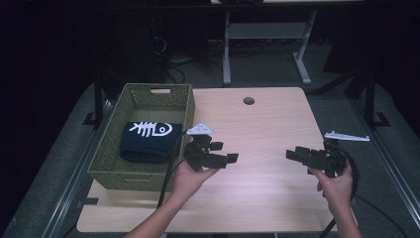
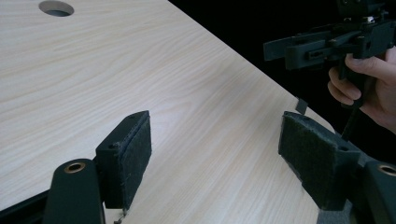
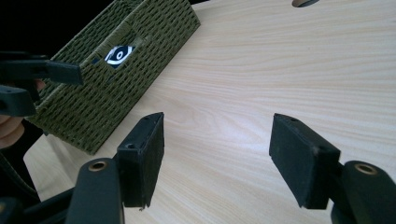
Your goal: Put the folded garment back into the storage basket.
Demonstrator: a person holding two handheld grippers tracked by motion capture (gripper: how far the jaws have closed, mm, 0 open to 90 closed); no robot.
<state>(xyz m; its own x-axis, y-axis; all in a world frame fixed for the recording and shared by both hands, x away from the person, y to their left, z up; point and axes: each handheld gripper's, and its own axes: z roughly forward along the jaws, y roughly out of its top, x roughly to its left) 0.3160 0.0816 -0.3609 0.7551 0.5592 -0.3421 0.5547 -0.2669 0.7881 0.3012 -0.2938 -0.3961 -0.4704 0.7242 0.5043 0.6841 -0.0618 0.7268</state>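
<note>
In the high view the folded dark cloth (image 1: pixel 148 141) with a white fish-bone print lies in the green woven basket (image 1: pixel 115 141) at centre left, long axis across the frame. It sits just left of the left hand-held gripper (image 1: pixel 224 152), the nearer one. Both the left and the right hand-held gripper (image 1: pixel 293 154) hang open and empty over the bare bench (image 1: pixel 267 124), and the basket's right wall stands between.
</note>
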